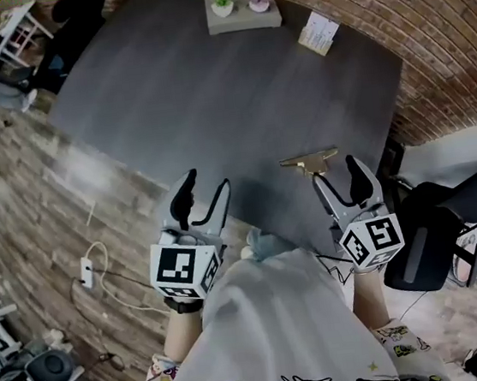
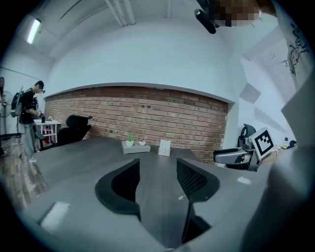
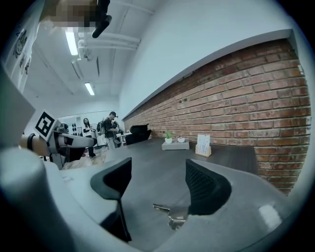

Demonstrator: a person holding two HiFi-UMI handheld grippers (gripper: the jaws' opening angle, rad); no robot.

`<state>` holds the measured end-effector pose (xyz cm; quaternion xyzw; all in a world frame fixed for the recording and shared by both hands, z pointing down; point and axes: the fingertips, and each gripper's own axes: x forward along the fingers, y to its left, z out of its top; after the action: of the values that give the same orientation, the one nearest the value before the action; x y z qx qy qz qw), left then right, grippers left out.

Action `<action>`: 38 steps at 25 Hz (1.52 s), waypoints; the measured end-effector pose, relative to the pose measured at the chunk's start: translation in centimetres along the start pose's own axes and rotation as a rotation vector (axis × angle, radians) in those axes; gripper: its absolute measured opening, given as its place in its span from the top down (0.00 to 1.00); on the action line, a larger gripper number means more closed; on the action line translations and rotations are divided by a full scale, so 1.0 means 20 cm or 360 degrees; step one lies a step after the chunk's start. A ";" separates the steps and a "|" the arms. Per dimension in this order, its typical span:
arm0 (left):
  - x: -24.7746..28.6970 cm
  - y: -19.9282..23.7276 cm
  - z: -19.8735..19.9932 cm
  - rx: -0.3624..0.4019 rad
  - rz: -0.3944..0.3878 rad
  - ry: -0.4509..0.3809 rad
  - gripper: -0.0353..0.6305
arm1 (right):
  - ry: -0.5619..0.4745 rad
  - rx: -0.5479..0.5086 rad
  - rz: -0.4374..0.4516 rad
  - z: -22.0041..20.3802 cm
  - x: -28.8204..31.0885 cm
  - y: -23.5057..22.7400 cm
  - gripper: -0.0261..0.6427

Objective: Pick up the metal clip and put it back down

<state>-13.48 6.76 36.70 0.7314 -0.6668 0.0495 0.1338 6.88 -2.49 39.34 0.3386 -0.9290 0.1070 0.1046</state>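
At the far left of the head view, a white power strip (image 1: pixel 86 269) with its cable lies on the plank floor (image 1: pixel 23 194). The left hand-held gripper (image 1: pixel 206 189) hovers over the near edge of the dark grey surface (image 1: pixel 210 102). Its own view shows its jaws spread apart with only bare surface between them. Farther back on the surface, a grey tray (image 1: pixel 244 21) carries two small potted plants (image 1: pixel 221 2). The metal clip (image 1: pixel 308 162) lies flat on the surface, just in front of the right hand-held gripper (image 1: pixel 336 175). That gripper's jaws also stand wide apart. In its own view the metal clip (image 3: pixel 172 214) rests low between them, close to the right jaw and not pinched. A small card stand (image 1: pixel 318 33) sits near the surface's far right corner, by the brick wall (image 1: pixel 426 33). A black office chair (image 1: pixel 449 220) stands at the right.
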 end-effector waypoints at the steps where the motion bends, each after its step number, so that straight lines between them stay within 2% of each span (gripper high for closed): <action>1: 0.06 -0.01 0.03 0.0011 -0.0017 0.0002 0.59 | -0.0003 0.0008 -0.0007 0.01 0.02 -0.03 0.45; 8: 0.39 -0.14 0.14 0.0108 -0.0224 0.0052 0.58 | -0.0047 0.0112 -0.0138 0.04 0.04 -0.24 0.45; 15: 0.58 -0.25 0.19 0.0166 -0.0370 0.0066 0.58 | -0.0081 0.0163 -0.0228 0.05 0.02 -0.35 0.45; 31: 0.79 -0.34 0.20 0.0219 -0.0739 0.0120 0.58 | -0.0056 0.0197 -0.0545 0.03 -0.06 -0.37 0.44; 38: 0.84 -0.35 0.19 0.0207 -0.0843 0.0143 0.58 | 0.0018 0.0175 -0.0591 -0.01 -0.04 -0.33 0.42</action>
<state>-5.21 -9.93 36.44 0.8845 -0.4411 0.0878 0.1243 11.71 -6.88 40.21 0.5089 -0.8426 0.1385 0.1090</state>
